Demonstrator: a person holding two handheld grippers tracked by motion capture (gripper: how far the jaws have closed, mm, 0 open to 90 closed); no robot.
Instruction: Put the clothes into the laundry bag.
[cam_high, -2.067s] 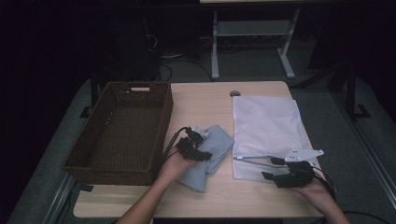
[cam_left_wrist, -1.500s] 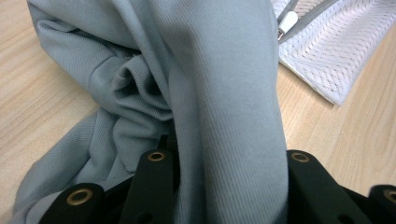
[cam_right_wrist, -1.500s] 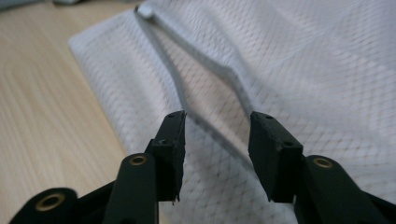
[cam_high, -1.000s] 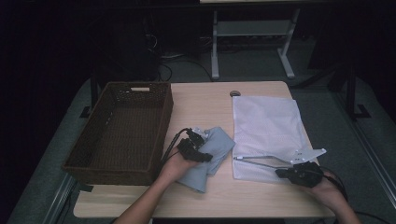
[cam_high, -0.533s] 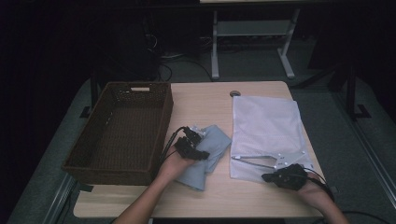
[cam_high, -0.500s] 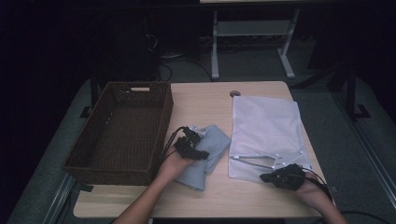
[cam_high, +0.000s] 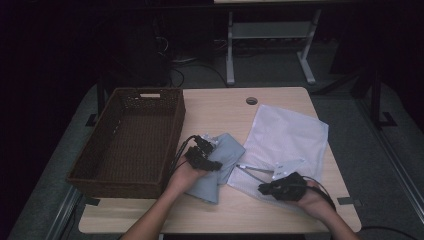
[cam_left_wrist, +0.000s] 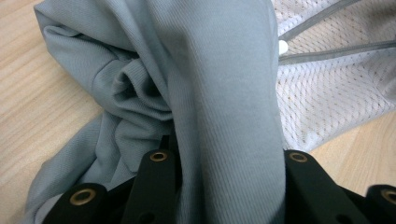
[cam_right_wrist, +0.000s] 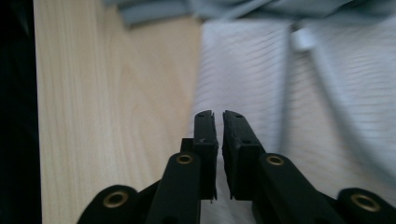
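Observation:
A grey cloth lies bunched at the table's middle. My left gripper is shut on a thick fold of it; in the left gripper view that grey cloth fills the space between the jaws of the left gripper. A white mesh bag lies skewed to the right, its corner touching the cloth. My right gripper hovers at the bag's near edge. The right gripper has just been opening: a thin slit parts its jaws, nothing between them, the mesh bag beneath.
A dark wicker basket stands at the table's left, close to the left hand. The wooden table has a cable hole at the back. Its front edge runs just under both forearms. Dark floor and a desk frame lie beyond.
My right hand has slid left along the bag's near edge, and the bag now lies skewed with its near part pulled toward the cloth. The left gripper has stayed put on the cloth.

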